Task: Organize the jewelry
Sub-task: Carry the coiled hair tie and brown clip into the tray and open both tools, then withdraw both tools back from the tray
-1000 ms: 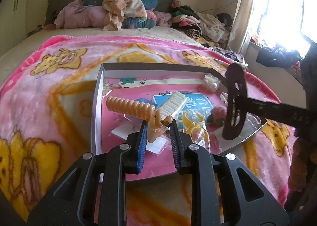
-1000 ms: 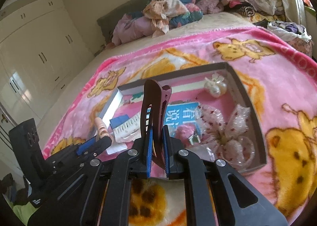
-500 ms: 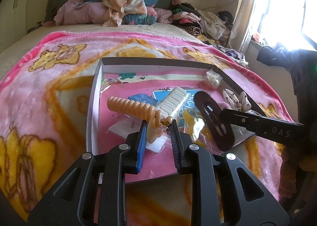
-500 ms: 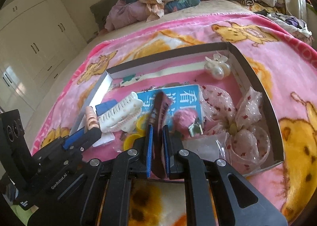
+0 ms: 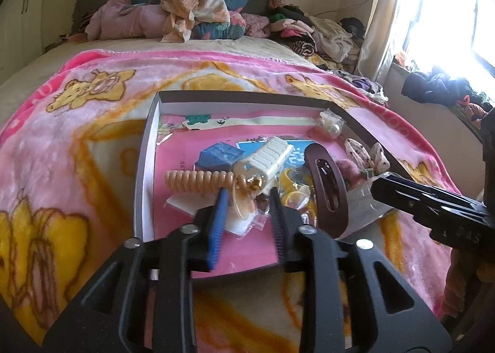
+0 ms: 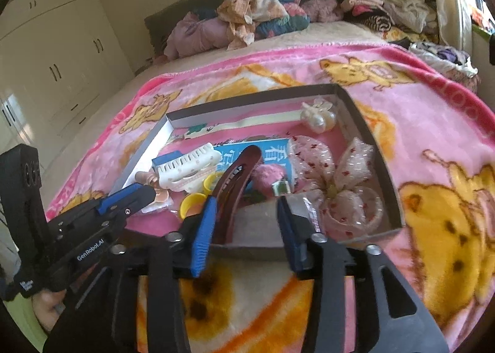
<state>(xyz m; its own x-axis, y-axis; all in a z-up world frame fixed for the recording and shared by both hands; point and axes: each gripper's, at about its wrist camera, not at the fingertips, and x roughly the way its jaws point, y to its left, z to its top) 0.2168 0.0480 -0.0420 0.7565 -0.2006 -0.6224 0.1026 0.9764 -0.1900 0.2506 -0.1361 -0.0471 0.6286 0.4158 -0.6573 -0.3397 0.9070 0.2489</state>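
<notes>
A shallow grey box (image 5: 145, 149) (image 6: 383, 167) on the pink blanket holds hair accessories. My right gripper (image 6: 244, 207) is open; the brown hair clip (image 6: 235, 186) (image 5: 328, 189) leans on the box's near edge beside its left finger. My left gripper (image 5: 247, 198) stands slightly apart around the tail of an orange spiral hair tie (image 5: 198, 180); I cannot tell if the pads touch it. A white claw clip (image 5: 266, 158) (image 6: 188, 167), yellow rings (image 6: 191, 201), a pink pompom (image 6: 269, 176), a dotted bow (image 6: 340, 173) and pearl pieces (image 6: 318, 118) lie in the box.
The box sits on a pink cartoon blanket (image 5: 77, 142) on a bed. Piled clothes (image 5: 191, 13) lie at the headboard. A window (image 5: 448, 13) is on the right and white wardrobes (image 6: 46, 59) on the left. A blue card (image 6: 272, 152) lies in the box.
My right gripper lowered the brown hair clip from upright down into the box's near side, then opened and released it. The left gripper stayed at the orange spiral hair tie.
</notes>
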